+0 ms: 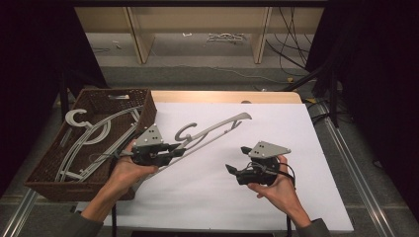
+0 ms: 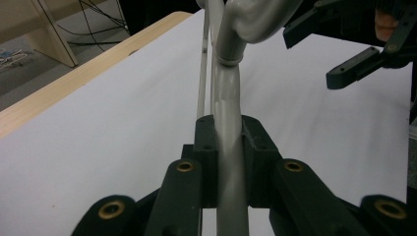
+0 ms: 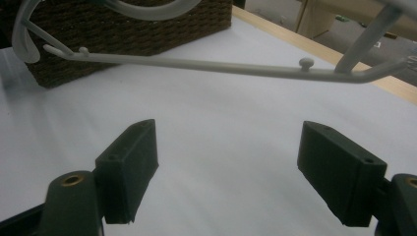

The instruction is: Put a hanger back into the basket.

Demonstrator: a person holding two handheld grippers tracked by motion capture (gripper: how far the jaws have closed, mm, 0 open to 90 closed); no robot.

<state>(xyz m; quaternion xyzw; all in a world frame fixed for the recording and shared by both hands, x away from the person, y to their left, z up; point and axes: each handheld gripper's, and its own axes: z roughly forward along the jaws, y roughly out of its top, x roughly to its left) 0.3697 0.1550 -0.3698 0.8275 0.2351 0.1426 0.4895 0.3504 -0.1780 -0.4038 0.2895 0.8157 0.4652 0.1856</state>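
From above, the left gripper (image 1: 175,149) has its jaws clamped tight on one arm of a grey hanger (image 1: 217,129), holding it off the white table (image 1: 207,197) just beside the brown wicker basket (image 1: 49,168). The hanger slants up and away toward the far right, its hook curling near the gripper. More grey hangers (image 1: 89,143) lie in the basket. The right gripper (image 1: 237,159) sits lower and to the right over the white surface, jaws spread wide with nothing between them, pointing toward the hanger but apart from it.

In the left gripper view, the two black jaws press on either side of the hanger's (image 2: 228,147) flat grey arm, which runs straight up the middle of the picture to a rounded collar where the hook begins (a thin rod runs alongside it on the left). The other gripper (image 2: 339,46) shows at the upper right, its jaws parted, well above the tabletop (image 2: 98,147).

In the right gripper view, the two jaws stand far apart over the bare white surface (image 3: 221,157), gripping nothing. The hanger's (image 3: 211,66) thin bar crosses the picture beyond them, with two small knobs on it, clear of both jaws. The basket (image 3: 147,29) stands behind it at upper left.
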